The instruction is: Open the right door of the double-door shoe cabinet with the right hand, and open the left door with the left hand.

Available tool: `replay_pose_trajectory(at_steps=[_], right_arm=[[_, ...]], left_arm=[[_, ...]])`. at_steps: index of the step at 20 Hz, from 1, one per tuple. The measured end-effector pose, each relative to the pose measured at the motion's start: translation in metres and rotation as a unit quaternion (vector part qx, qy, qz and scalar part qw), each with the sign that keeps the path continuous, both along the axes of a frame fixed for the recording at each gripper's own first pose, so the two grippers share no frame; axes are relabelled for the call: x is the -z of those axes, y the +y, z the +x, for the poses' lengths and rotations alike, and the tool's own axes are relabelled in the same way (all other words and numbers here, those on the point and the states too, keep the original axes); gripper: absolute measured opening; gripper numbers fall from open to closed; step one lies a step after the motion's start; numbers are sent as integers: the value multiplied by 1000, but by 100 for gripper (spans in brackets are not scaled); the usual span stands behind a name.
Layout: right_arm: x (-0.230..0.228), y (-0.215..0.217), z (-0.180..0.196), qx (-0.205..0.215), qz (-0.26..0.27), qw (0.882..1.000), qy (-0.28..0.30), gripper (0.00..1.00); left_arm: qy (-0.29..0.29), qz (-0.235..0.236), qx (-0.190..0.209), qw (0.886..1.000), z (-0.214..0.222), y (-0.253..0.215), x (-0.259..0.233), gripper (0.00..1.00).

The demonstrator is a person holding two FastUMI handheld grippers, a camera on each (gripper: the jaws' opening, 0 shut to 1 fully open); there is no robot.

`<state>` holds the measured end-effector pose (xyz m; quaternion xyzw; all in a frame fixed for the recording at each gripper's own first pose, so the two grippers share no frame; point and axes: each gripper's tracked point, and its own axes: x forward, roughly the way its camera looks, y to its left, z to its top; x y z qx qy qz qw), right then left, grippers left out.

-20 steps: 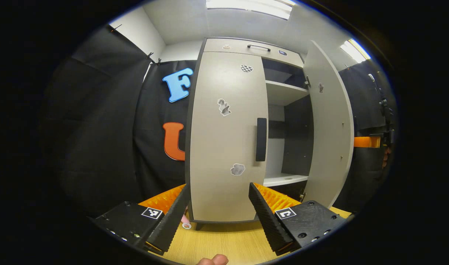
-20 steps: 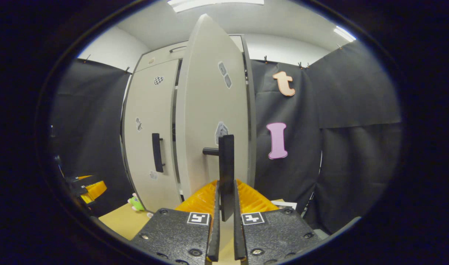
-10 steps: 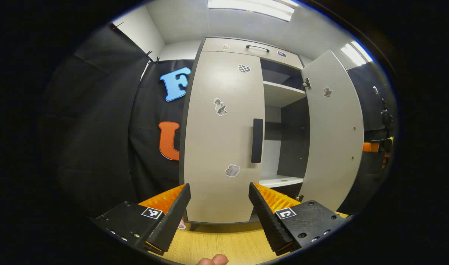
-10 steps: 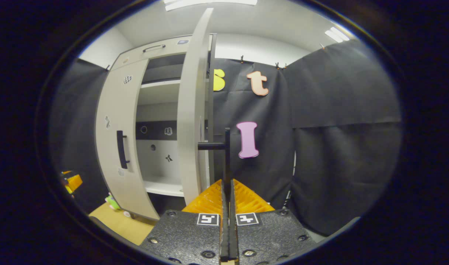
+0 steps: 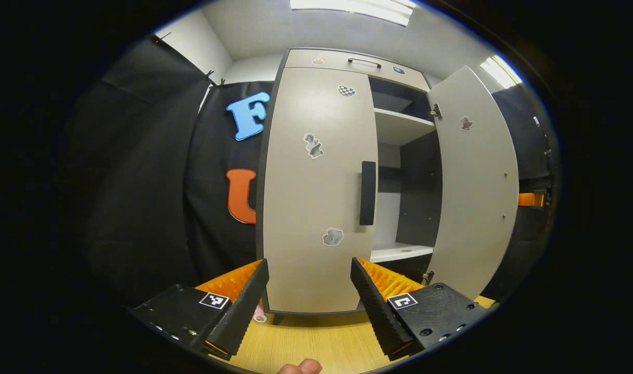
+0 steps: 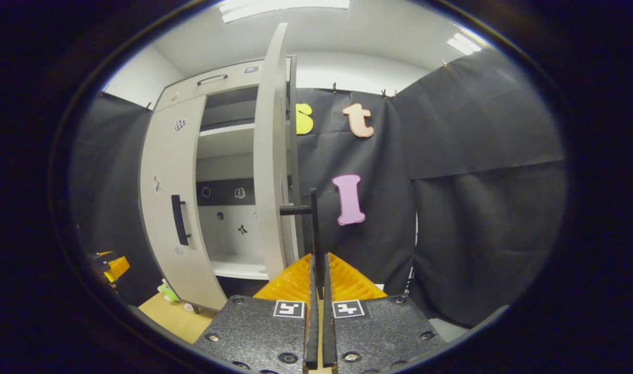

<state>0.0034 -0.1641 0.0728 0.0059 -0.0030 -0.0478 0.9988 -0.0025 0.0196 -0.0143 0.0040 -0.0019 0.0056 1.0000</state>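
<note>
Right door (image 5: 477, 176) stands swung wide, the right tongs (image 6: 317, 291) pinching its handle (image 6: 313, 228) edge-on. Now the left door (image 5: 316, 192), shut: its handle (image 5: 367, 192) runs vertical, sitting ahead, above and a touch right of the left tongs (image 5: 309, 291), which hang spread and empty over the tabletop (image 5: 316, 340). The left hand looks nearer that bar, so a forward reach should meet it

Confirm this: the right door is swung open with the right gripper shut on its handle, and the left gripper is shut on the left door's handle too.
Not quite. In the left gripper view the left gripper is open, short of the left door's handle. The right door is open; the right gripper is shut on its handle.
</note>
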Motion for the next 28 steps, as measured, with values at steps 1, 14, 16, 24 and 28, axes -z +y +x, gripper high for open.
replay_pose_trajectory(at_steps=[1,14,16,24,28], right_arm=[[-4,11,-10,-2,-8,1000,-7,6],[61,128,-12,-115,-38,992,21,89],[66,129,-12,-125,-31,991,28,89],[67,110,-22,-124,-17,992,27,89],[66,102,-20,-117,-7,993,26,89]], left_arm=[[1,0,-1,1000,1,0,1,95],[-62,-11,44,997,69,-66,-51,95],[-52,-3,47,998,99,-77,-57,95],[-6,4,46,999,192,-108,-62,95],[13,-5,38,999,204,-106,-56,95]])
